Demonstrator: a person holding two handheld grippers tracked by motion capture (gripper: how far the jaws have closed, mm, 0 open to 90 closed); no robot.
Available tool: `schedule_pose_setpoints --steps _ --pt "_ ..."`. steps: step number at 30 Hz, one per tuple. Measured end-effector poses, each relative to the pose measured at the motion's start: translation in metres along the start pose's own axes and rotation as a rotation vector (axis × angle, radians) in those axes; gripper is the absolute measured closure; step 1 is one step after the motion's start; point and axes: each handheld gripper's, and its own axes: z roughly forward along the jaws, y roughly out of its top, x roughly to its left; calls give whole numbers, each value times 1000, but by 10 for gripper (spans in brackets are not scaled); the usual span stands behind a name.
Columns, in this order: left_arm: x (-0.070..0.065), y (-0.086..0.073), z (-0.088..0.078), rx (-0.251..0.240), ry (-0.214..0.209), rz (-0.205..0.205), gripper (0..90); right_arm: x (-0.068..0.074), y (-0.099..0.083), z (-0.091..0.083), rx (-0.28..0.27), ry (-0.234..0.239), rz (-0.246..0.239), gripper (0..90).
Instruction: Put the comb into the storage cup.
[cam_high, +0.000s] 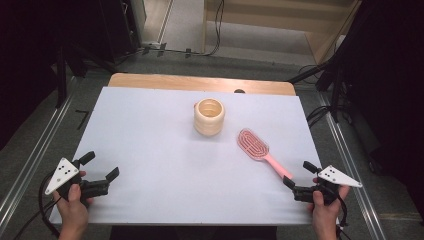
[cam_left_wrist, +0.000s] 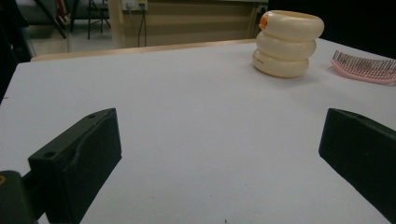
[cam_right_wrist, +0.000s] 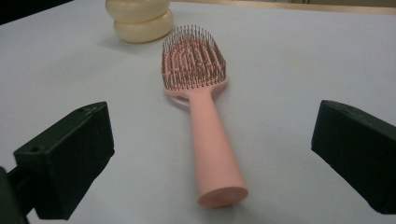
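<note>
Hairbrush (cam_high: 257, 149), pink, bristles up, just right of cream ribbed holder (cam_high: 209, 116), handle toward right gripper (cam_high: 296, 177), jaws wide, empty; left gripper (cam_high: 102, 166) well left of holder, likewise wide, empty; risk: smooth round handle may roll from an off-centre pinch.

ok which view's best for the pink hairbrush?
Right gripper view: the pink plastic hairbrush lies whole and close, bristles up, handle toward the camera. The high view shows it small; the left gripper view catches just its bristled head at the edge.
</note>
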Motion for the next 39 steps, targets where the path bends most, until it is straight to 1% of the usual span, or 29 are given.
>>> schedule_pose_setpoints --steps 3,7,10,13,14,15,16,17,18,19,20,21,22,24,25,27,28,31,33,34,36,37,38,39 --pt "1 0 0 -2 1 -6 0 0 1 0 9 -1 5 0" --pt "1 0 -1 -10 1 -13 0 2 5 -1 21 -5 -4 0" --pt "2 0 0 -12 2 -18 0 6 12 -2 29 7 2 0" --pt "2 -1 0 -13 5 -18 0 7 17 -1 40 16 0 0" --pt "2 -1 0 -14 5 -18 0 9 21 0 59 22 4 0" --pt "2 -1 0 -14 5 -18 0 9 21 0 59 22 4 0" --pt "2 -1 0 -13 6 -16 0 9 24 2 80 25 0 0" --pt "2 -1 0 -13 6 -16 0 9 25 3 91 26 2 0" --pt "1 -1 0 -13 5 -17 0 9 25 3 91 26 2 0" --pt "1 -1 0 -12 6 -17 0 9 27 4 104 23 4 0" --pt "1 -1 0 -11 6 -17 0 8 29 5 117 33 0 0" --pt "1 -1 0 -11 7 -17 0 8 29 5 117 33 0 0" --pt "2 -1 0 -9 9 -18 0 8 31 6 132 29 1 0" --pt "2 -1 1 -9 10 -18 0 7 34 7 143 42 -2 0" --pt "1 -1 0 -7 8 -16 0 6 36 8 160 39 7 0" --pt "1 -1 1 -7 7 -17 0 5 39 10 182 41 0 0" --pt "1 -1 1 -7 7 -17 0 5 39 10 182 41 0 0" --pt "2 -1 1 -9 7 -21 0 3 46 14 209 41 -6 0" --pt "1 -1 1 -8 9 -19 0 3 48 14 216 39 -11 0" --pt "1 -1 1 -8 9 -19 0 3 51 16 231 44 -10 0" --pt "1 -1 1 -9 9 -21 0 4 55 18 249 44 -29 0" --pt "1 -1 1 -9 9 -21 0 4 55 18 249 44 -29 0" --pt "1 -1 1 -9 9 -20 0 4 58 21 268 45 -38 0" --pt "1 -1 1 -9 9 -20 0 4 58 21 268 45 -38 0"
